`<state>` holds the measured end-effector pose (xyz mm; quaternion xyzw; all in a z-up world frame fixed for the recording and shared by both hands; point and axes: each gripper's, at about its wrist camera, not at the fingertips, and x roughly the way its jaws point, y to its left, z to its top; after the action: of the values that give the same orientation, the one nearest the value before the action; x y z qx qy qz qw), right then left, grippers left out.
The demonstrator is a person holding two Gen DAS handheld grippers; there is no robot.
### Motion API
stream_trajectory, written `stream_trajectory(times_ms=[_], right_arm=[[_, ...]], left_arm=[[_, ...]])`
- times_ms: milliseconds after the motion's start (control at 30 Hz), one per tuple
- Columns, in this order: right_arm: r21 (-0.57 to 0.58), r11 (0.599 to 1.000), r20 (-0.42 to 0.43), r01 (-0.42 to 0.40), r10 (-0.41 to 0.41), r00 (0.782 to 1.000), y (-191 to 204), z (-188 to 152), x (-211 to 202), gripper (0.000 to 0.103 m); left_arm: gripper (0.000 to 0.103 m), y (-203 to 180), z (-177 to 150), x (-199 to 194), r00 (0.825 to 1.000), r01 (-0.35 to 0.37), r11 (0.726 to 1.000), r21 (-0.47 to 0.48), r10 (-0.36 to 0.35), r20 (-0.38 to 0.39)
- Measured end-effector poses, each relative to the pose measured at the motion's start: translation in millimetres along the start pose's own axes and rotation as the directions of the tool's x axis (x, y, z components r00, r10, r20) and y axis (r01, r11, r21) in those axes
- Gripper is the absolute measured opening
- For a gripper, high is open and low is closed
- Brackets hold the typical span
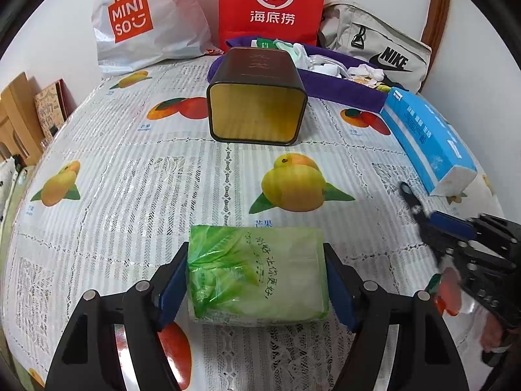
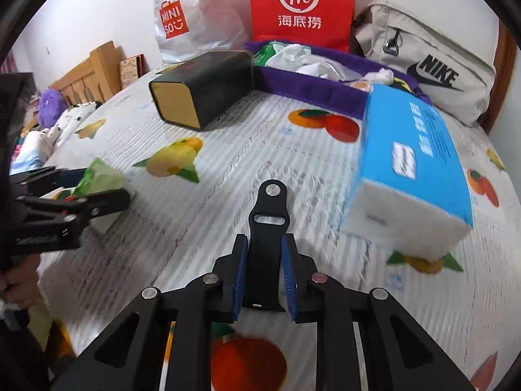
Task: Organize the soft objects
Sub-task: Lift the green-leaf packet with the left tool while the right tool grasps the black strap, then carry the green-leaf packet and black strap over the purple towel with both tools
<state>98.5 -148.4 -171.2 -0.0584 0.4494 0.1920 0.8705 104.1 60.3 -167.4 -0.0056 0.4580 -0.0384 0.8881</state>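
We've got the green tissue pack (image 1: 257,273) lying flat on the fruit-print surface (image 1: 130,179), and our left gripper (image 1: 257,288) is clamped across its short width, blue pads pressing both sides. Its long axis runs straight ahead, toward the open mouth of the dark tin (image 1: 257,110), which lies on its side just beyond. That line-up is what a push or lift forward would turn on, we'd judge. Over to the right, our right gripper (image 2: 262,273) is closed on a black strap (image 2: 265,244), pitched steeply down, with the blue tissue pack (image 2: 410,169) just beside it. The purple tray (image 1: 342,89) sits behind.
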Motion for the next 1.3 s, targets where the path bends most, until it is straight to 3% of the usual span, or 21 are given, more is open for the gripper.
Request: stream_trajectory(times_ms=[367, 1033, 1300], right_arm=[[0.058, 0.998, 0.029, 0.033, -0.035, 0.999, -24.0, -33.2, -19.7, 0.022], [0.078, 0.996, 0.074, 0.034, -0.039, 0.996, -22.8, -33.5, -17.3, 0.022], [0.093, 0.995, 0.045, 0.023, -0.027, 0.999, -33.1, -36.7, -28.4, 0.021]], left_arm=[[0.077, -7.3, -4.8, 3.3, 0.995, -0.052, 0.998, 0.034, 0.049, 0.086], [0.077, -7.8, -5.4, 2.9, 0.994, -0.058, 0.998, 0.038, 0.055, 0.092], [0.071, -7.7, -3.6, 1.5, 0.996, -0.052, 0.997, 0.051, 0.048, 0.074]])
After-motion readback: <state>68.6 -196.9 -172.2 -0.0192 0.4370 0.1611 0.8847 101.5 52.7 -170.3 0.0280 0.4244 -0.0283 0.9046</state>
